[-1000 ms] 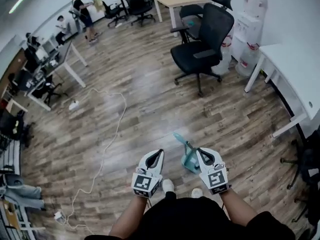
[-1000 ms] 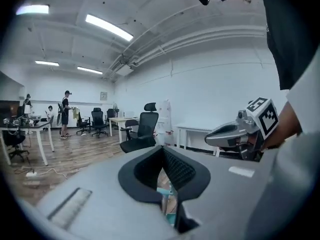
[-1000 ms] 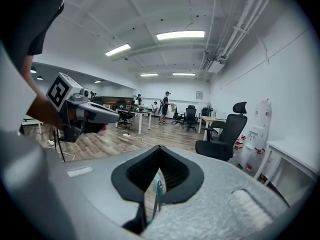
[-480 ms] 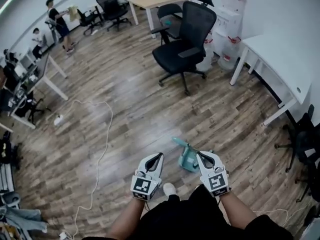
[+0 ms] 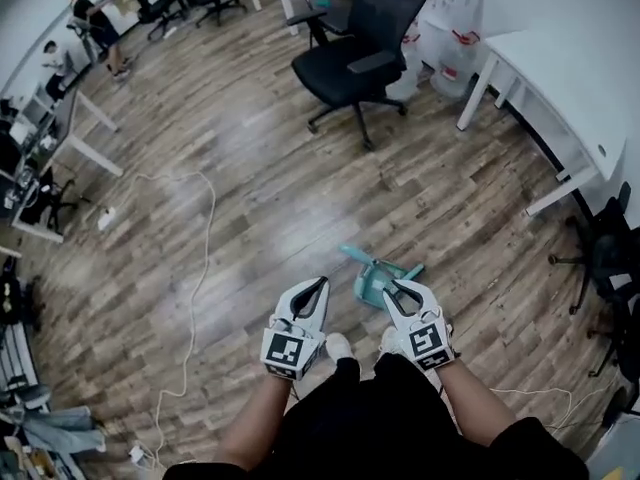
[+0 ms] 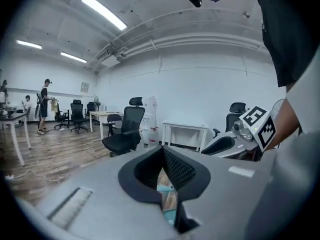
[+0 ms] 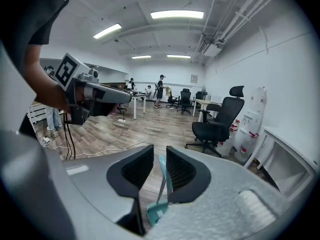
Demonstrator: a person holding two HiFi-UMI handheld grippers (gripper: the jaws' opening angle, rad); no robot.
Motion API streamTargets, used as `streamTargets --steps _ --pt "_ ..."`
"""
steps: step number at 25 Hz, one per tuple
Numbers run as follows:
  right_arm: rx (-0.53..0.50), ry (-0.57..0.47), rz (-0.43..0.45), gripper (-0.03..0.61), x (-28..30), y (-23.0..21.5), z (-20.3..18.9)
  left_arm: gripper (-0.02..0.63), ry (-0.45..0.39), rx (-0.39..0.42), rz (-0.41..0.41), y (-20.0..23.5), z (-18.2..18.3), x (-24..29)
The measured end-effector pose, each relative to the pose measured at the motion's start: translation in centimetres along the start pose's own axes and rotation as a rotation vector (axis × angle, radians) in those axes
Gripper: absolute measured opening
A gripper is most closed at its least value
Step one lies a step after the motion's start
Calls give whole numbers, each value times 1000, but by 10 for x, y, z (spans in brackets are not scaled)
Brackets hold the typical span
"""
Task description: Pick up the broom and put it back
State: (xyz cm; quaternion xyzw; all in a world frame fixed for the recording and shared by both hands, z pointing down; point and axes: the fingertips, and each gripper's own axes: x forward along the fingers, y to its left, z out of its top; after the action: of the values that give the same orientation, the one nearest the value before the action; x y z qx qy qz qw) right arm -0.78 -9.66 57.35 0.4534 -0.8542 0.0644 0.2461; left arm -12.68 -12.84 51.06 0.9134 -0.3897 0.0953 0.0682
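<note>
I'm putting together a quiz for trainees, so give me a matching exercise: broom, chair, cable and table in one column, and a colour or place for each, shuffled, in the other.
Things:
1 broom
2 chair
3 cable
4 table

Descriptions:
A black, on castors
B white, at the right edge of the head view
C teal, just ahead of the person
D thin, trailing over the floor at left

Pairs: 1-C; 2-A; 3-D; 4-B
</note>
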Motion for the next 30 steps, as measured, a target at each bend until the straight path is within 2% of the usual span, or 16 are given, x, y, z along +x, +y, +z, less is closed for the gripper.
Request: streamTargets --steps 13,22,30 --pt "-7 175 34 100 65 -10 -68 17 155 -40 51 13 -69 3" --pt "-2 238 35 110 96 -18 -99 17 205 -64 80 16 -93 3" --pt "-20 240 58 147 117 -18 -107 17 242 -96 86 6 -110 -4"
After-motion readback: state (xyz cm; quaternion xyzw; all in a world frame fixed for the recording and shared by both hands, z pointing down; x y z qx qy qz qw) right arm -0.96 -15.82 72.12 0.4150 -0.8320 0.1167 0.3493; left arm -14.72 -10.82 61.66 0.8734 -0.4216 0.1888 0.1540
